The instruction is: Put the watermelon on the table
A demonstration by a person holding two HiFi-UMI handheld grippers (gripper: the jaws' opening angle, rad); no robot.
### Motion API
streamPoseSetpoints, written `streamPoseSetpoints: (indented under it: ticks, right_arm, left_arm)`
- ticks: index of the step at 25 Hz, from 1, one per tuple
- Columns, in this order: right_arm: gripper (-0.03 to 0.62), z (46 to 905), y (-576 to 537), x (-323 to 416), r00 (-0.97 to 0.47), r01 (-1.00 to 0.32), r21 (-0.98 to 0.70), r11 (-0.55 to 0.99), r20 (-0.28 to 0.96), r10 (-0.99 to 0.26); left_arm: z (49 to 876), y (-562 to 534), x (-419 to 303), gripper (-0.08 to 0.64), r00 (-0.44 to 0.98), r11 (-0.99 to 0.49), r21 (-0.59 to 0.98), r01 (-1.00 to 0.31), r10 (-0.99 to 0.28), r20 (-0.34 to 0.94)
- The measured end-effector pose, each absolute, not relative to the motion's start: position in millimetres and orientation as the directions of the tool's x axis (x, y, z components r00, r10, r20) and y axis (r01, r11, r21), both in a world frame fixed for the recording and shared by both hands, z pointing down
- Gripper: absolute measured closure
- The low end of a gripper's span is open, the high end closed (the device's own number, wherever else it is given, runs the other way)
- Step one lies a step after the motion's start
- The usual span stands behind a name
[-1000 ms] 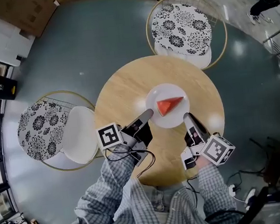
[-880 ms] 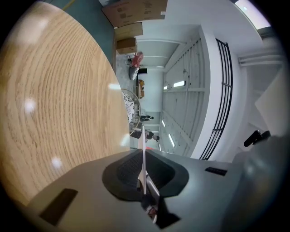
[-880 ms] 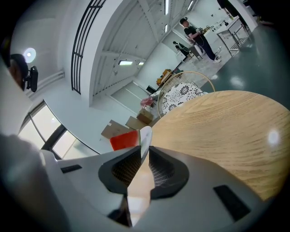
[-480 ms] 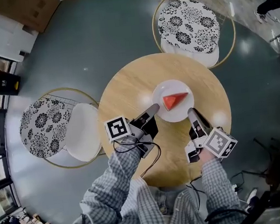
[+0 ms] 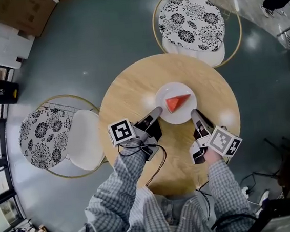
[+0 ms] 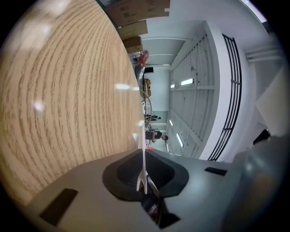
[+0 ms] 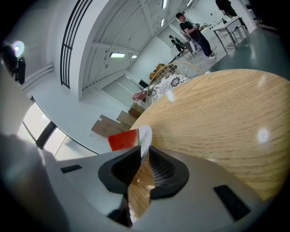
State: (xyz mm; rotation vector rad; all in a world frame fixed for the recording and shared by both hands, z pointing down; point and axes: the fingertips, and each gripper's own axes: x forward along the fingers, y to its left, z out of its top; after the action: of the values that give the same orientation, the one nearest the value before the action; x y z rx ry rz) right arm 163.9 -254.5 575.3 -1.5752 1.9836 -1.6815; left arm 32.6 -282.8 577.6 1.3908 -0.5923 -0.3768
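**A:** Grippers?

**B:** Two. Left gripper point(image 5: 157, 112) is clamped on the left rim of the single white plate point(image 5: 166, 95). Right gripper point(image 5: 194, 114) pinches its near-right rim.

**A:** The fruit?

**B:** One red watermelon slice point(image 5: 177, 102), lying on that plate, over the middle of the round wooden tabletop point(image 5: 126, 89). Can't tell if the plate touches the wood.

**A:** Surroundings?

**B:** Two flower-cushioned seats: far chair point(image 5: 191, 23) and left chair point(image 5: 44, 136). One cardboard sheet point(image 5: 15, 13) far left. Checked sleeves point(image 5: 124, 187) cover the tabletop's near edge.
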Motion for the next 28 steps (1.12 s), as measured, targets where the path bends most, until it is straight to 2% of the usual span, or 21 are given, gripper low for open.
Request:
streamPoseSetpoints:
  ticks: [8, 16, 28]
  right_arm:
    - [0.531, 580, -259, 164, -0.439, -0.614, -0.766, -0.19, 0.531, -0.724]
    - [0.531, 589, -257, 165, -0.428, -0.625, -0.738, -0.255, 0.597, -0.678]
    - [0.518, 586, -252, 157, -0.487, -0.659, -0.727, -0.191, 0.606, -0.629]
  left_arm:
    - [584, -283, 33, 0.538, 0.791, 0.185, 0.98, -0.075, -0.588, 0.171]
    - [594, -282, 30, 0.54, 0.794, 0.212, 0.96, -0.185, -0.544, 0.273]
    - [596, -283, 29, 0.54, 0.789, 0.221, 0.954, -0.205, -0.539, 0.294]
